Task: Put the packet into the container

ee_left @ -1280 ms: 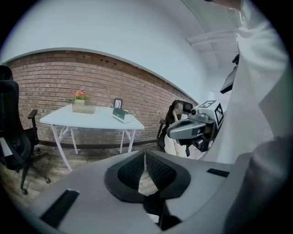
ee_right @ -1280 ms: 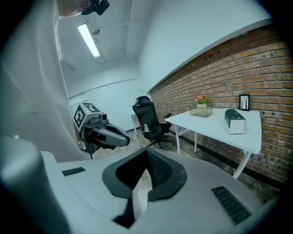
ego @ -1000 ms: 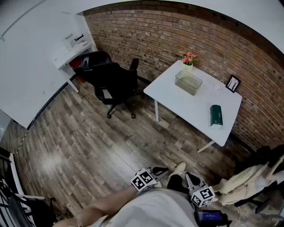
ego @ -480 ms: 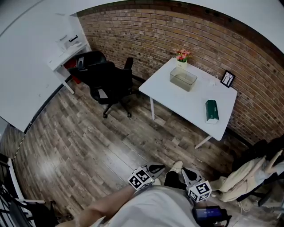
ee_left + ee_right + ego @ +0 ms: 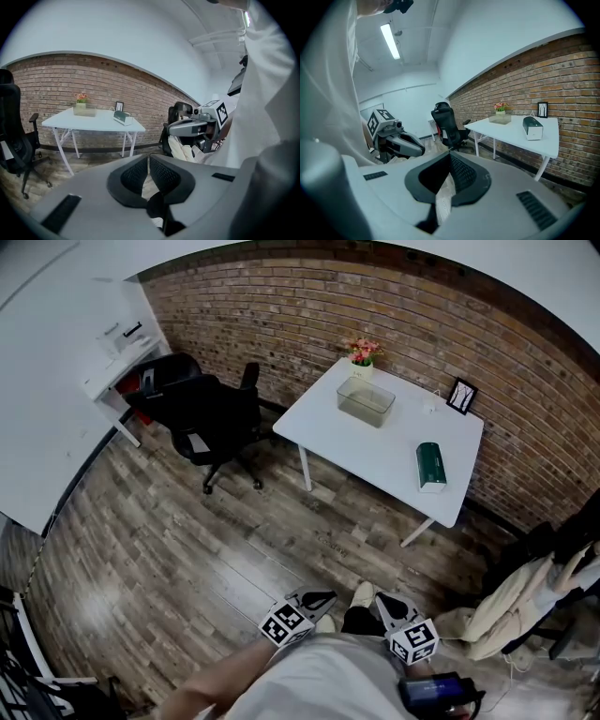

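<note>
Two hand-held grippers: the left (image 5: 317,600) and right (image 5: 389,606) are hanging close to the person's body, each with jaws together and nothing between them.
Packet: the green packet (image 5: 430,467) is lying near the right edge of the white surface (image 5: 375,451), well apart from both grippers.
Container: the clear container (image 5: 366,400) is standing open at the far end, just beside the flowers (image 5: 362,350).
Stage: the person is standing back on the wood floor; seemingly no reach is being made yet.
Risk: shut jaws arriving at the packet would likely be shoving it off the near edge rather than gripping it. A wide swing could be knocking the frame (image 5: 460,396).
</note>
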The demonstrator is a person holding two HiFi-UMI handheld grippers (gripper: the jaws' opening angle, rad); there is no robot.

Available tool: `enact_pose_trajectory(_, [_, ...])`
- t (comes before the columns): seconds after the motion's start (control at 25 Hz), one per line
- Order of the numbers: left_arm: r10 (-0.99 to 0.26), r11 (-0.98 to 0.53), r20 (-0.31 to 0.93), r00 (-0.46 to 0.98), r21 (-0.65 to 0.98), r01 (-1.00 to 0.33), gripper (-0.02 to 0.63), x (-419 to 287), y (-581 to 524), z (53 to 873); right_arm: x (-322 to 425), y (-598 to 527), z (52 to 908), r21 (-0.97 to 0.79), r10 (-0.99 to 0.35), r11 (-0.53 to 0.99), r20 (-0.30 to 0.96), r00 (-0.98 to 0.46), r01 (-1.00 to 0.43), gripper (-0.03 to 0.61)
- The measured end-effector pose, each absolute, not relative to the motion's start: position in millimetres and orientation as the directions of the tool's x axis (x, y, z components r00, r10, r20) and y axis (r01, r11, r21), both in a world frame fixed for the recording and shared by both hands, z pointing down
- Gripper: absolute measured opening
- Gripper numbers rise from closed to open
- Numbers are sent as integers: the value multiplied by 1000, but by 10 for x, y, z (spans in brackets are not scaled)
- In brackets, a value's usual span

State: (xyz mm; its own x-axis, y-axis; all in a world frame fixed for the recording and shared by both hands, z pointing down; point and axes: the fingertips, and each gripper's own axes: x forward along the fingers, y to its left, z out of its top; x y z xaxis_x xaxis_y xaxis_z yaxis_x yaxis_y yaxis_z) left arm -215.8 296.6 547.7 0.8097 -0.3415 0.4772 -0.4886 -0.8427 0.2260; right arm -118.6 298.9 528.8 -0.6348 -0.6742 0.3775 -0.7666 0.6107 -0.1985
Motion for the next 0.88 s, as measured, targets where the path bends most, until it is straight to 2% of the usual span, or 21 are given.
enact_pose_trajectory(0.88, [-329, -853, 490, 807, 213, -477, 23, -1673, 2605, 5370, -563, 2532, 5280, -230, -718, 532, 387, -578, -815, 11])
